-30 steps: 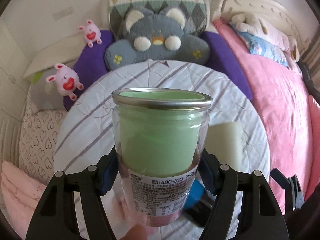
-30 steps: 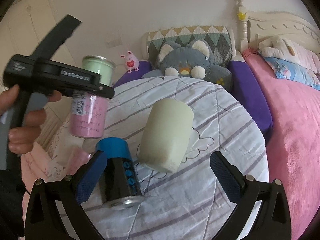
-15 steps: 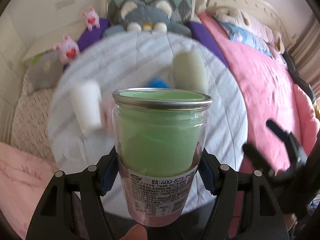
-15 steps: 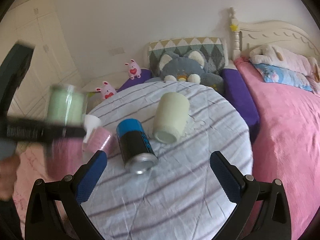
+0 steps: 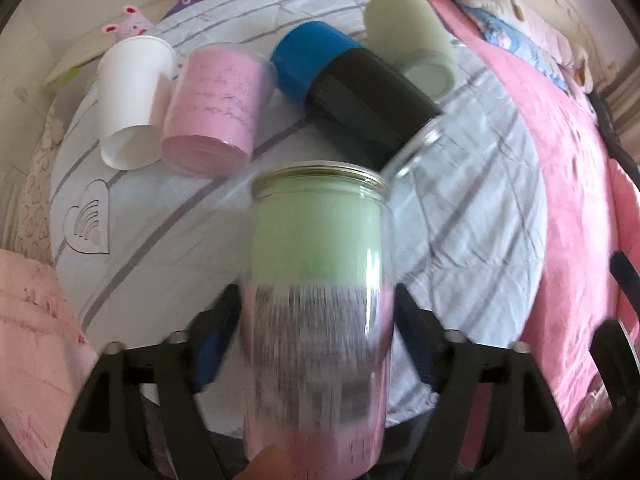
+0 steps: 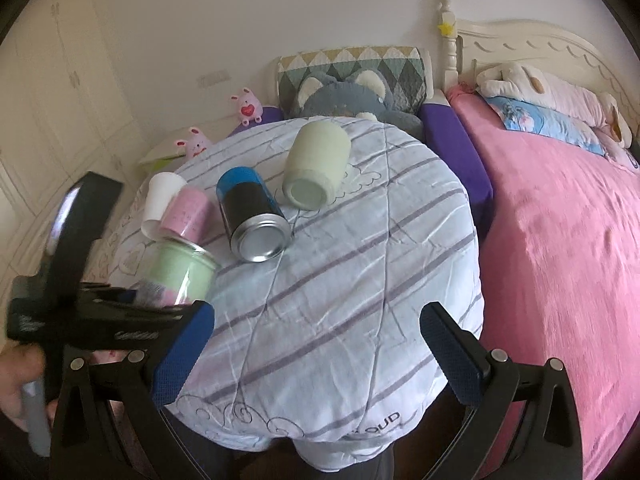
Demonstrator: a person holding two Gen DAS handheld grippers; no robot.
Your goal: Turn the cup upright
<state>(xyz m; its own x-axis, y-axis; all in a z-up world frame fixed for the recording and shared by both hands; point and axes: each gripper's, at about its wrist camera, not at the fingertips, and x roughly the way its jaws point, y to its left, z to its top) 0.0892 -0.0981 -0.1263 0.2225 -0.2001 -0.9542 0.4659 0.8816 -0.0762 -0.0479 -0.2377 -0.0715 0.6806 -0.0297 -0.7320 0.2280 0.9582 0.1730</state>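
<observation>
- the round table [image 6: 360, 280], under a white cloth with purple stripes, fills the middle of both views and bears every cup; the pink bed [image 6: 560, 240] lies beside it at 3 o'clock in the right wrist view.
- the right gripper [image 6: 316, 344] hangs over the near table edge at 6 o'clock, its blue-padded jaws spread wide with only cloth between them; it seems to be waiting its turn.
- the left gripper [image 5: 316, 340] has its jaws closed against the sides of the clear jar [image 5: 316, 300], low on the labelled part, so that the body stands free above the pads.
- that jar, green within and pink toward the base, is blurred in the left wrist view. its metal rim points up and away from the camera; it looks upright or close to it. whether its base touches the cloth i cannot tell.
- the black can [image 6: 252, 216] with the blue end lies on its side at 12 o'clock from the jar in the left wrist view, silver bottom toward the right camera.
- the pale green cup [image 6: 316, 168] lies on its side at 1 o'clock, well apart from the jar.
- the pink cup [image 5: 216, 108] and white paper cup [image 5: 132, 100] lie side by side, touching, at 11 o'clock.
- judging by this, four cups are yet to be stood up.
</observation>
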